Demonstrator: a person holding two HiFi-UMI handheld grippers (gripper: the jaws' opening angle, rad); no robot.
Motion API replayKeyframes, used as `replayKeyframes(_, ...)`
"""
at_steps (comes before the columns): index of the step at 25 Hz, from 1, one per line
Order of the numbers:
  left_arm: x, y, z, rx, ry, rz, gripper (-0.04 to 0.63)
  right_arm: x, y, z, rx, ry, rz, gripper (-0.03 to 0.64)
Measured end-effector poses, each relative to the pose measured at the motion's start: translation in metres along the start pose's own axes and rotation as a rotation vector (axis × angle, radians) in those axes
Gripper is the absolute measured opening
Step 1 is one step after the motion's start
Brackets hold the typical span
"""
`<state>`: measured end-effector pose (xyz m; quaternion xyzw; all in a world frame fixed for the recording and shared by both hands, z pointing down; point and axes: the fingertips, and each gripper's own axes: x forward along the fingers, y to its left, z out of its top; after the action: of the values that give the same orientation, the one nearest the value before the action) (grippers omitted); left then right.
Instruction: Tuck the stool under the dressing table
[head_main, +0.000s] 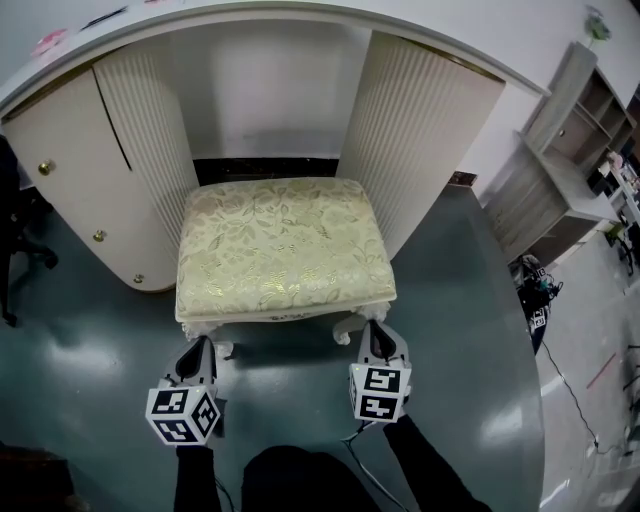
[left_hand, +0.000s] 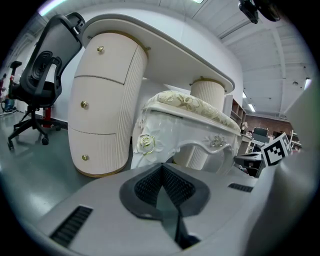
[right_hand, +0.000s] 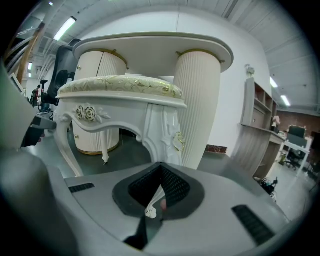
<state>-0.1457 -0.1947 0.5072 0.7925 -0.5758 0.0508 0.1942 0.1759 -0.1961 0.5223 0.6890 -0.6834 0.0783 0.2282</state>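
The dressing table (head_main: 425, 110) spans the far edge of the floor, and the stool (head_main: 280, 245) sits half inside its kneehole. The right gripper (head_main: 377, 340), arm stretched forward, pinches the stool's front right foot. The left gripper (head_main: 198, 352) has its jaws together and empty, just beside the front left leg.

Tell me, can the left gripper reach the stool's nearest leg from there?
Probably yes. The left gripper sits low, right by the near front leg of the stool, with only bare floor between them and nothing in the way.
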Motion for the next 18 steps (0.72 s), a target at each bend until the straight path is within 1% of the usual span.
replayKeyframes(10, 0.002, 0.003, -0.002, 0.005, -0.02, 0.017, 0.008, 0.006, 0.003, -0.015, 0.0, 0.013, 0.027, 0.006)
replayKeyframes(15, 0.009, 0.005, -0.003, 0.023, -0.015, 0.026, 0.008, 0.012, 0.003, -0.014, 0.023, 0.01, 0.032, 0.006)
replayKeyframes(18, 0.01, 0.007, -0.002, 0.026, -0.012, 0.029, 0.008, 0.014, 0.008, -0.014, 0.01, -0.001, 0.037, 0.006)
